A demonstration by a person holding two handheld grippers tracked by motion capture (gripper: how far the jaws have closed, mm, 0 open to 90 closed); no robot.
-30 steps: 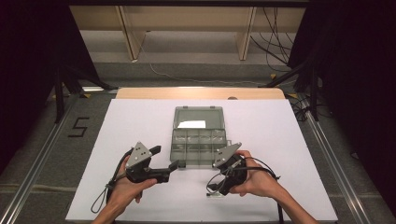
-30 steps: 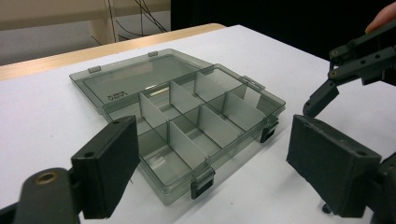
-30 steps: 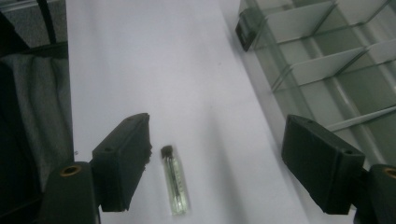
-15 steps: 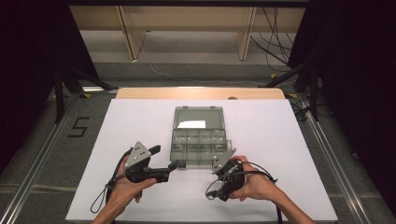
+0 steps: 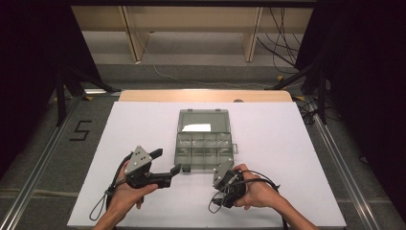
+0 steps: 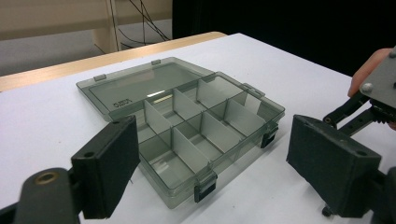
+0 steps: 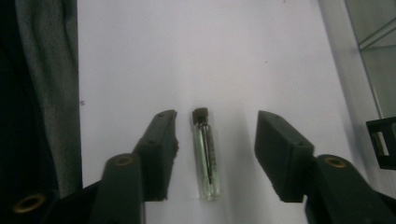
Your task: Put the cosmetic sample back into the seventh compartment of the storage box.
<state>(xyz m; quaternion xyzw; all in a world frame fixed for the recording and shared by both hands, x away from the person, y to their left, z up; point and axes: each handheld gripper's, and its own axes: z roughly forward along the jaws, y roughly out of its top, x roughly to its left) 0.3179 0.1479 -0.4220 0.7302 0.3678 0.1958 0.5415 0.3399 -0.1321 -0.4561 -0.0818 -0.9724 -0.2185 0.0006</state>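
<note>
Since the earlier frames the right hand-held gripper (image 5: 221, 191) has sunk toward the near part of the tabletop (image 5: 287, 143) and drawn a little back from the organizer box (image 5: 205, 146), and its jaws have just been closing. In the right gripper view they now stand partly open on either side of a small glass vial (image 7: 206, 156), with a clear gap between each pad and the glass, so nothing is gripped yet. The vial lies flat on the white surface, its dark cap pointing away from the camera and its clear body running back toward the gripper. It sits closer to the jaw at the left of that view than to the other.

The left hand-held gripper (image 5: 167, 163) has kept its place. It is held level just beside the near left corner of the box, pointing at it, with its jaws wide open and holding nothing; in the left gripper view the two black pads (image 6: 109, 165) frame the box without touching it.

The box is grey and see-through, with its lid folded open flat on the far side and its compartments set off by upright dividers. A black latch (image 6: 205, 189) shows on its near wall. In the high view a white slip (image 5: 197, 127) shows at the lid.
</note>
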